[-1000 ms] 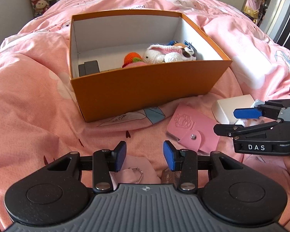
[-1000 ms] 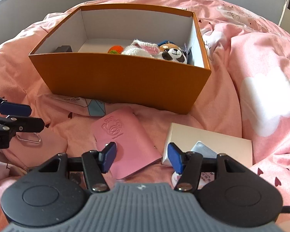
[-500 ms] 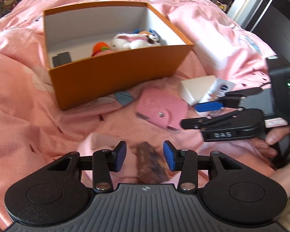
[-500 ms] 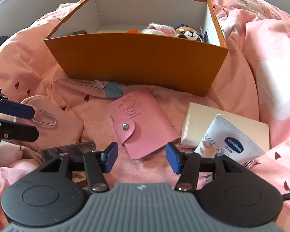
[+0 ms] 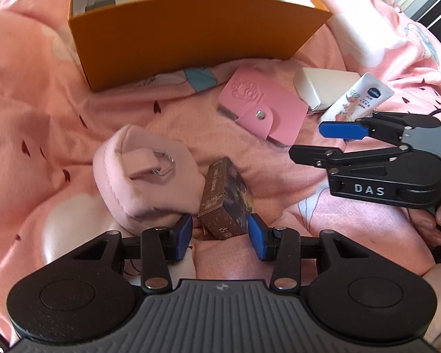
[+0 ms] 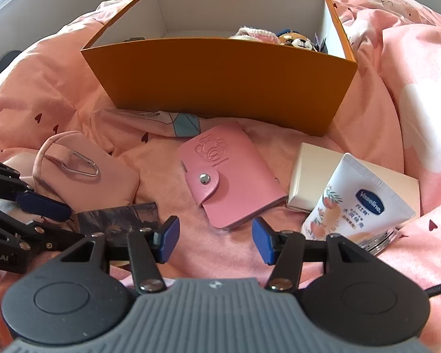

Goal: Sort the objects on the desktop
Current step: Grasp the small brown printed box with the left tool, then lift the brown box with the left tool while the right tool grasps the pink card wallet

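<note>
An orange box (image 5: 191, 29) (image 6: 220, 79) with plush toys (image 6: 279, 36) inside stands on the pink bedspread. In front of it lie a pink card holder (image 5: 263, 110) (image 6: 232, 176), a pink pouch with a metal clip (image 5: 144, 179) (image 6: 82, 173), a small brown card box (image 5: 226, 200) (image 6: 117, 219), a white box (image 5: 320, 85) (image 6: 311, 176) and a Vaseline tube (image 5: 358, 100) (image 6: 358, 203). My left gripper (image 5: 220, 236) is open, its pads on either side of the near end of the brown box. My right gripper (image 6: 216, 242) (image 5: 305, 138) is open and empty, just before the card holder.
The bedspread (image 5: 44, 117) is rumpled, with folds around the objects. The tube lies partly on the white box, with a small round jar (image 6: 380, 241) beneath its near end. A dark flat item (image 5: 100, 3) lies in the box's left corner.
Both grippers have pulled back and dropped lower. The brown card box has come into view between my left gripper's open pads. The Vaseline tube now shows in full.
</note>
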Demonstrator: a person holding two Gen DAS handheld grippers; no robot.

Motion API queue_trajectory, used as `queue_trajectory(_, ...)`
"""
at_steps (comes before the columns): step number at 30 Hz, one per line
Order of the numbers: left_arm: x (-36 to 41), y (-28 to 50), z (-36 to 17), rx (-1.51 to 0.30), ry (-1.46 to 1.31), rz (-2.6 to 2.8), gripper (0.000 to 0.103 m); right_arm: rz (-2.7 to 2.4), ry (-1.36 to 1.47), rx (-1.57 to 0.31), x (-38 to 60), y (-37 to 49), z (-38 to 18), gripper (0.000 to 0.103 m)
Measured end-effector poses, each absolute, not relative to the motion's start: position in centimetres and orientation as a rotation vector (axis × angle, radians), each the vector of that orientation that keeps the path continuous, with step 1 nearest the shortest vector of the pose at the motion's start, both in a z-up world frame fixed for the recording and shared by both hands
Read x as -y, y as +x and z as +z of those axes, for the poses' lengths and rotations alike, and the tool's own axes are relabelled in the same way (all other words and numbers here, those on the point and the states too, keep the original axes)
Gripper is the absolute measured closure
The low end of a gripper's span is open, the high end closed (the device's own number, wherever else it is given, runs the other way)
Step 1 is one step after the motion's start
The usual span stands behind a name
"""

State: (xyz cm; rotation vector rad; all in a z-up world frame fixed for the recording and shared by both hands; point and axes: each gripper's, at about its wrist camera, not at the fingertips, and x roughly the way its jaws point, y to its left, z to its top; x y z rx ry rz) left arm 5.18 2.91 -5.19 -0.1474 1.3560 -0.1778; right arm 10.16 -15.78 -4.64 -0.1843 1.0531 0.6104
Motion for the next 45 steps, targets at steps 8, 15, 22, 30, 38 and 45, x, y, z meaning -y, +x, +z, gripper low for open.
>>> queue_trajectory(8, -3.0, 5.5, -6.5, -1.362, -0.229, -0.163, 0.063, 0.611, -0.196, -1.06, 15.7, 10.2, -4.8, 0.045)
queue_trajectory(15, -1.5, 6.0, -6.4, -1.325, -0.176, -0.153, 0.063, 0.606, -0.214, -1.067, 15.3, 10.1, -5.0, 0.045)
queue_trajectory(22, -1.1, 5.8, -6.8, -1.282, -0.195, -0.159, 0.067, 0.59, -0.208, -1.083, 15.6, 10.3, -5.4, 0.045)
queue_trajectory(30, -1.3, 5.5, -4.5, -1.167, -0.168, -0.142, 0.077, 0.551, -0.136, -1.097, 16.1, 11.2, -5.1, 0.045)
queue_trajectory(38, -1.7, 6.0, -4.5, -1.168, -0.17, -0.133, 0.076, 0.514, -0.073, -1.152, 16.3, 12.2, -5.5, 0.045)
queue_trajectory(45, -2.3, 5.6, -5.3, -1.189, -0.25, -0.155, 0.075, 0.498, -0.059, -1.18, 16.5, 12.4, -6.0, 0.045)
